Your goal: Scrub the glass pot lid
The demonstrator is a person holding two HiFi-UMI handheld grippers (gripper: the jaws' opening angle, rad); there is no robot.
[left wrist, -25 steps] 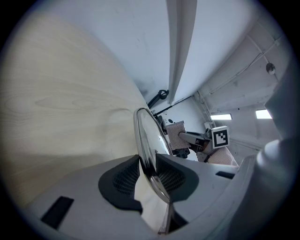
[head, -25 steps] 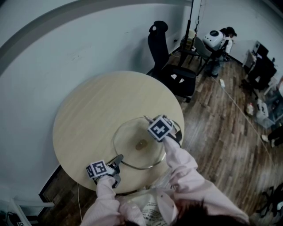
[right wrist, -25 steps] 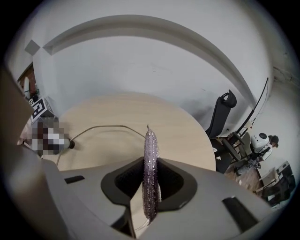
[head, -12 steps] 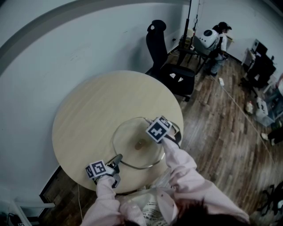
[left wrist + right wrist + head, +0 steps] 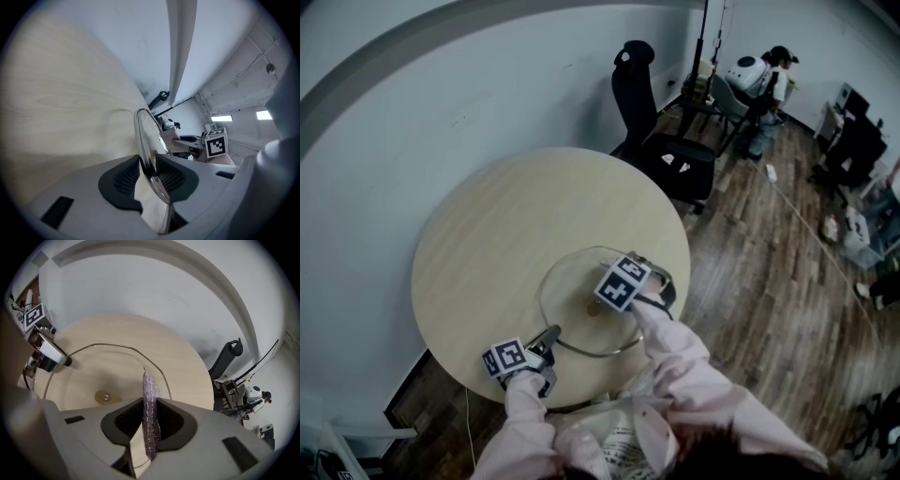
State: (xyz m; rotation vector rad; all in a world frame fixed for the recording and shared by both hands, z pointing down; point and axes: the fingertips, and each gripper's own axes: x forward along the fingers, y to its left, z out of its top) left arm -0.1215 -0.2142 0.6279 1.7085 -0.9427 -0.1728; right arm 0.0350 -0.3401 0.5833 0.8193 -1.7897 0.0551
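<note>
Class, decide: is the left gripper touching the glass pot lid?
Touching. In the left gripper view, the left gripper has its jaws closed on the rim of the glass pot lid, with a pad against each side.

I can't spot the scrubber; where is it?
Right gripper view: the purple scrubber sits pinched in the right gripper, over the glass lid on the table.

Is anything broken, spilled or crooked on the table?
Nothing stands out. The glass lid sits whole on the round table, the left tongs grip its rim, and the right tongs pinch a sparkly scrub cloth above it. No spills or cracks show.
</note>
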